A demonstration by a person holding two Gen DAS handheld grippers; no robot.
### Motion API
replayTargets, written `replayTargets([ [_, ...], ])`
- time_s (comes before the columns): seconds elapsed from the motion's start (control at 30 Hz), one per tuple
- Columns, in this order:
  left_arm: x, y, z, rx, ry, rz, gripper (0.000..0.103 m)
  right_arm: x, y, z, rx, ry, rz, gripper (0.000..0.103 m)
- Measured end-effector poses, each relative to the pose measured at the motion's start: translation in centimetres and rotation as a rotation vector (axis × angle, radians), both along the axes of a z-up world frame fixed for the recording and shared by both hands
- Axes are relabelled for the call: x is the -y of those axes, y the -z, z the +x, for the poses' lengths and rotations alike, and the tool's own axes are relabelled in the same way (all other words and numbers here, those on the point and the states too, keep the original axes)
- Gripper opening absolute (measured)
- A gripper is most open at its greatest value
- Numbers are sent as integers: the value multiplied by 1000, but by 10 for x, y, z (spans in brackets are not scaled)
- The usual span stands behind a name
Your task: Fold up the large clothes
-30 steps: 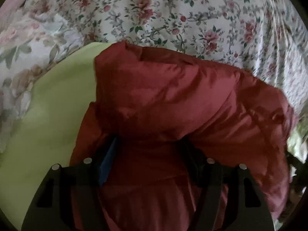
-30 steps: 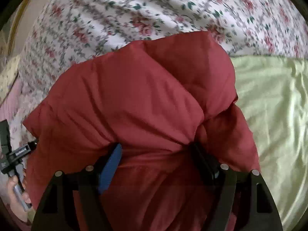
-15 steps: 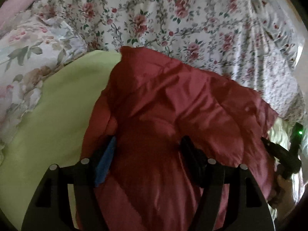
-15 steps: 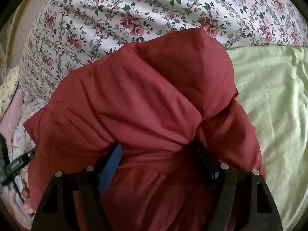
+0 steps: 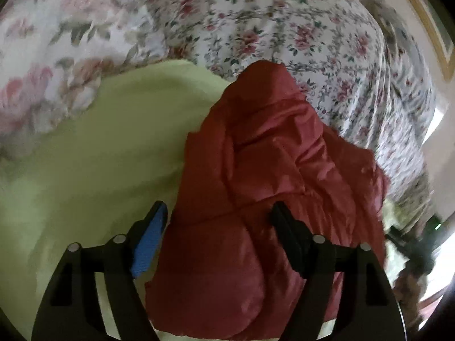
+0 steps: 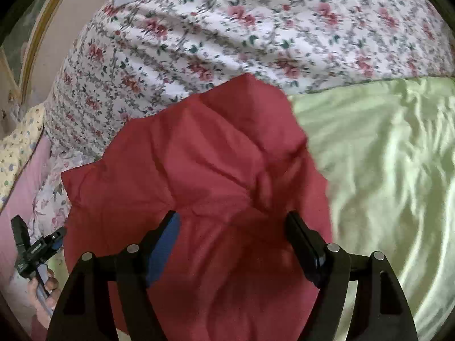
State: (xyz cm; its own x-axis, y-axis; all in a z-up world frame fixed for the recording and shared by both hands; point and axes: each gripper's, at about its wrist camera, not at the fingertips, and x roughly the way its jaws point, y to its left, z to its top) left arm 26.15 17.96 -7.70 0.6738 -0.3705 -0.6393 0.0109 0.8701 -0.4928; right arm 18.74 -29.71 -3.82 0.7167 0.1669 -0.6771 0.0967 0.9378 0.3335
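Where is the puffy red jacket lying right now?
The puffy red jacket lies on the pale green sheet, its far end reaching the floral bedspread, bunched between both grippers' opening jaws.

Each matte black two-finger gripper, the left gripper (image 5: pixel 217 221) and the right gripper (image 6: pixel 231 230), spreads from a flat black frame with slot-shaped cut-outs and four round silver screw heads. On both, one finger carries a ribbed blue pad (image 5: pixel 148 245) on its inner face, while the other finger (image 5: pixel 287 233) is plain black. In the right wrist view, the hand (image 6: pixel 47 289) grips what seems to be a pale handle under the other gripper's black body, which bears small white lettering too blurred to read.
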Motion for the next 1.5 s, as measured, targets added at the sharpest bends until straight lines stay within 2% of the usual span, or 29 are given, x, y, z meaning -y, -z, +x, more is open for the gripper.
replayTargets([
  [0.07,-6,5,2,-13,4,-53,82,10,3,-5,-15,16,10,86],
  [0.17,-11,14,8,-36,34,-137,82,23,9,-8,-40,40,27,87],
  [0.23,-14,23,14,-63,55,-213,82,32,17,-10,-58,51,62,88],
  [0.33,-16,30,18,-82,67,-269,84,40,28,-8,-81,39,135,88],
  [0.47,-10,33,23,-94,91,-290,85,42,42,-1,-86,0,221,88],
  [0.63,3,41,37,-130,123,-306,96,42,62,14,-123,-29,309,96],
  [0.73,13,44,41,-135,134,-290,102,41,69,20,-132,-47,363,96],
  [0.93,20,47,45,-133,143,-288,103,34,70,26,-143,-63,361,97],
  [1.03,22,45,44,-120,161,-270,89,30,69,27,-147,-67,344,94],
  [1.07,24,43,43,-111,167,-262,81,28,68,27,-145,-72,337,86],
  [1.1,26,40,41,-102,176,-250,77,25,67,28,-147,-79,336,81],
  [1.17,27,32,36,-85,188,-229,63,20,62,26,-149,-86,321,63],
  [1.27,27,18,25,-62,202,-206,53,17,51,18,-144,-94,323,46],
  [1.5,20,-14,-28,-20,252,-173,47,3,23,-32,-146,-147,285,40],
])
